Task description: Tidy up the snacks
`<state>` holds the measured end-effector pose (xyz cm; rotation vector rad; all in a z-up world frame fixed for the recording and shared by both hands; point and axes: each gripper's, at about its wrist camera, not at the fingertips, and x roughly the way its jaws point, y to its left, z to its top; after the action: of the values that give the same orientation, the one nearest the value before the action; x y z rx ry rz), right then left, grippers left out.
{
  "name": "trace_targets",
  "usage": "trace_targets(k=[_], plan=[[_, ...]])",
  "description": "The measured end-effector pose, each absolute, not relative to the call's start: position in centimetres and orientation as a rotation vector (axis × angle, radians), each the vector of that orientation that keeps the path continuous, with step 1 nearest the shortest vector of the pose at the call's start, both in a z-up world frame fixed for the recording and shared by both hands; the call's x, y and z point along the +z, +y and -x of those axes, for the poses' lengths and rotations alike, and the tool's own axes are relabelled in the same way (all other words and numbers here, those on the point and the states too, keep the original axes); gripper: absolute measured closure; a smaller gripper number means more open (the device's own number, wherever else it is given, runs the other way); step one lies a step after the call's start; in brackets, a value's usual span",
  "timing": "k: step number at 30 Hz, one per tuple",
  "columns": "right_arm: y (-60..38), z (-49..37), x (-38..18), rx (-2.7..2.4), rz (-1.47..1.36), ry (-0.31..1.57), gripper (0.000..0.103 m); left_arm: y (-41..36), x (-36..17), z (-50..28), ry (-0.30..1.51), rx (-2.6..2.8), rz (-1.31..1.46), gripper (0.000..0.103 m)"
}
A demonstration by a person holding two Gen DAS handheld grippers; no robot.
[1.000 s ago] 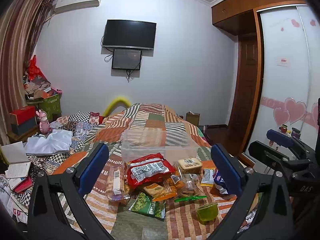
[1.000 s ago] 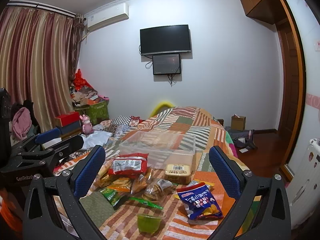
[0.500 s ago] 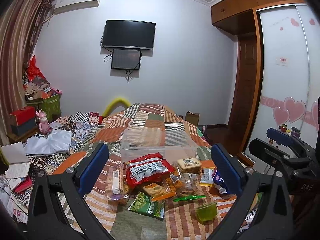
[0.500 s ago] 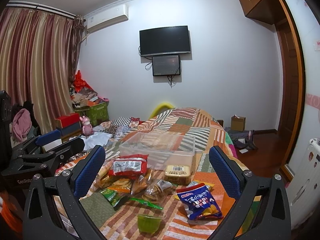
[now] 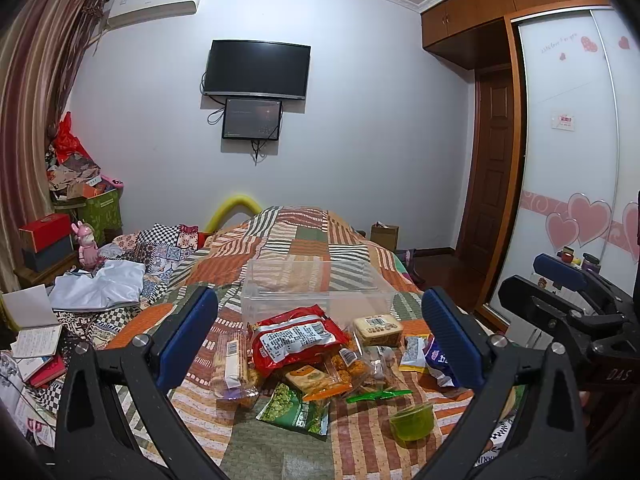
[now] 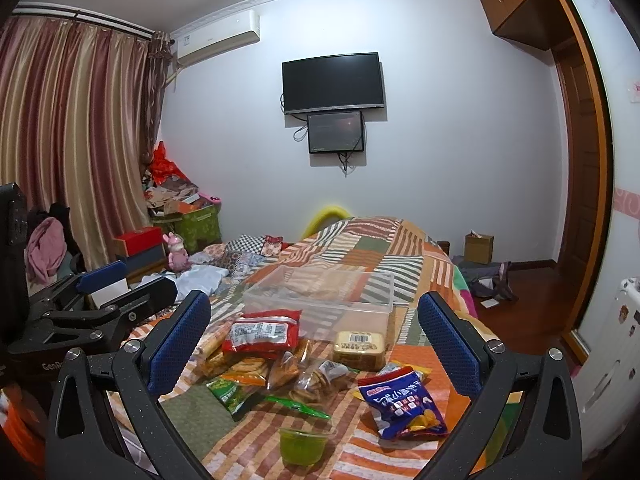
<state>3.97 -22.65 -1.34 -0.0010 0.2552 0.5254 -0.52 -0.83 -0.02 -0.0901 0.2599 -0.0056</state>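
A pile of snacks lies on the patchwork bedspread in front of a clear plastic bin (image 5: pixel 316 290) (image 6: pixel 320 300). It includes a red bag (image 5: pixel 296 338) (image 6: pixel 262 330), a tan box (image 5: pixel 378 328) (image 6: pixel 360 346), a green pea bag (image 5: pixel 296 410) (image 6: pixel 228 394), a blue chip bag (image 6: pixel 402 404) and a green jelly cup (image 5: pixel 412 422) (image 6: pixel 304 446). My left gripper (image 5: pixel 320 340) is open and empty, held above the pile. My right gripper (image 6: pixel 314 344) is open and empty too, to its right.
The bedspread (image 5: pixel 304 240) runs back toward the wall with a TV (image 5: pixel 256 70). Clothes and books (image 5: pixel 96 284) clutter the left side. A wardrobe (image 5: pixel 568 160) stands on the right, with floor beside the bed (image 6: pixel 520 284).
Both grippers have drifted only slightly; the view has barely shifted. Nothing on the bed has moved.
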Motion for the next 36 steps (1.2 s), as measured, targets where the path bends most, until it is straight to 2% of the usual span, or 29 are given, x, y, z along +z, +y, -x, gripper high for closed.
trace_targets(k=[27, 36], plan=[[-22.6, -3.9, -1.3, 0.529, 0.000, 0.252, 0.000, -1.0, -0.3, 0.5, 0.261, -0.007, 0.083, 0.000], [-22.8, -5.7, -2.8, 0.504, 0.000, 0.302, 0.000, -0.7, -2.2, -1.4, 0.343, -0.011, 0.088, 0.000]])
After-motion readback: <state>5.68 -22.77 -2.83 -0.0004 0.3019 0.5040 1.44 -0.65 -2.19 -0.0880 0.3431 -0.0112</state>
